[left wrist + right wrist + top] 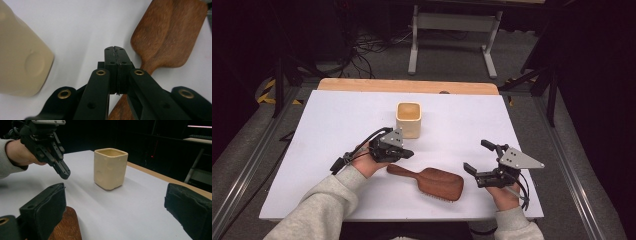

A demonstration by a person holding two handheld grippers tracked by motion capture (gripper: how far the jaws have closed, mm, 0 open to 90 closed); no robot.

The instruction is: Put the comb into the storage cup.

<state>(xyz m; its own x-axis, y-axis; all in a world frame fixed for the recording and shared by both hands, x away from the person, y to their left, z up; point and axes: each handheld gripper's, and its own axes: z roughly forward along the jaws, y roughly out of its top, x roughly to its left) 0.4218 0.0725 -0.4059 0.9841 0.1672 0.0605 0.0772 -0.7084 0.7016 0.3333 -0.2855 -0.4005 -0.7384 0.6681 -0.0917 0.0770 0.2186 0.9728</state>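
The brush (432, 181) lies flat on the table (332, 130) between the two grippers, its handle toward the left gripper (408, 154). That gripper hangs just above the handle, jaws pressed together on nothing, near the cup (408, 119). The right gripper (477, 157) stands wide apart beside the brush head.

- The hairbrush (432, 182) lay flat on the table (332, 125), near the person's edge, handle toward the left.
- The cup (408, 119) stood upright behind the hairbrush, apart from it.
- The left gripper (404, 154) was between the cup and the handle, above the handle.
- The right gripper (477, 157) was just right of the hairbrush head.
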